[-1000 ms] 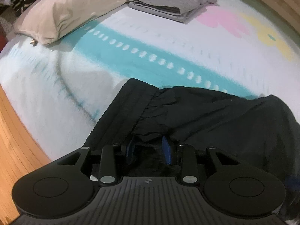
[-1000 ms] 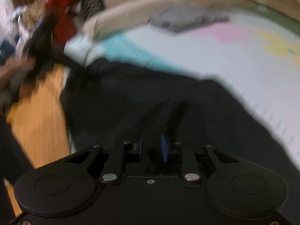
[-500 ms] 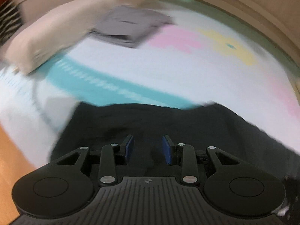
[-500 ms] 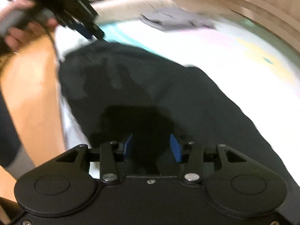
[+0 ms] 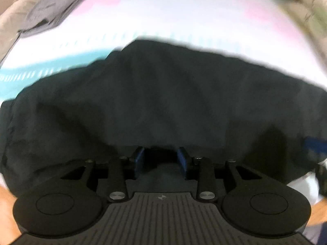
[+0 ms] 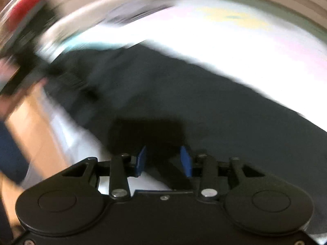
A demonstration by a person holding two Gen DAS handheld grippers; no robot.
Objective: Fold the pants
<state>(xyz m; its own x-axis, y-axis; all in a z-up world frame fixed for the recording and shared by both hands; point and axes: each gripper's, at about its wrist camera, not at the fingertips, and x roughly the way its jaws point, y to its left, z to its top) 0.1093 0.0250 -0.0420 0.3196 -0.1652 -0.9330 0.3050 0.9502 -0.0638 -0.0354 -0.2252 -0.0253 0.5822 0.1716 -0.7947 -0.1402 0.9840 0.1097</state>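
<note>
Underfoot, a strip of orange wooden floor (image 6: 30,126) ran along the near side of the bed, and the bed (image 5: 194,20) itself was covered with a white sheet printed in pink, yellow and a teal band. Both views were smeared by motion, so fine detail was lost. A beige pillow (image 5: 12,20) lay at the far left end, and a folded grey garment (image 5: 51,10) rested on the sheet just beside it, well apart from everything else. Something red (image 6: 26,2) showed beyond the bed's left end, too blurred to identify.

No boxes, baskets or other containers could be seen.

The black pants (image 5: 163,102) lay spread across the near part of the bed, their far edge rising to a soft peak against the white sheet. The left gripper (image 5: 161,160) sat low at the near edge of the cloth with its blue fingers (image 5: 139,159) spread apart, nothing pinched between them. The right gripper (image 6: 164,160) hovered over the pants' near edge, its blue fingers (image 6: 186,161) likewise parted and holding nothing, a dark shadow on the cloth just ahead of them.
</note>
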